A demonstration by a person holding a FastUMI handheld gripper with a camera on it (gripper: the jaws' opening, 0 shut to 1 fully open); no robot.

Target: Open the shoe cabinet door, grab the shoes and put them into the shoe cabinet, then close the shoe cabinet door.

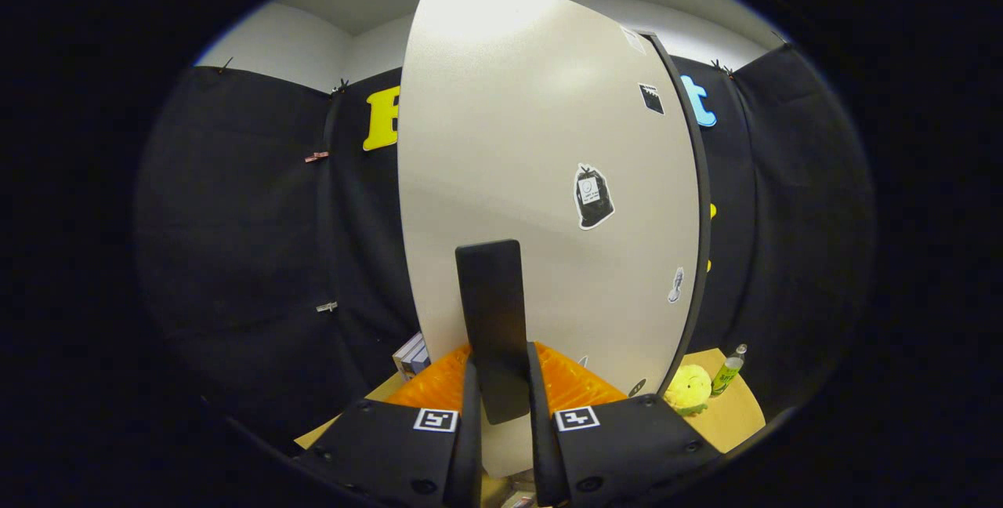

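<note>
The shoe cabinet's pale door (541, 139) stands close in front of me, with several small stickers on its face and a dark edge down its right side. A flat black handle (492, 296) sticks out from the door's lower part, upright between my fingers. My gripper (501, 357) is shut on the lower end of this handle, one finger pressing on each side. The door hides the inside of the cabinet.
A wooden tabletop (733, 418) lies low on the right, beyond the door's edge, with a yellow plush toy (688, 389) and a small green bottle (729, 371) on it. A small stack of boxes (411, 355) sits low on the left by the door.
</note>
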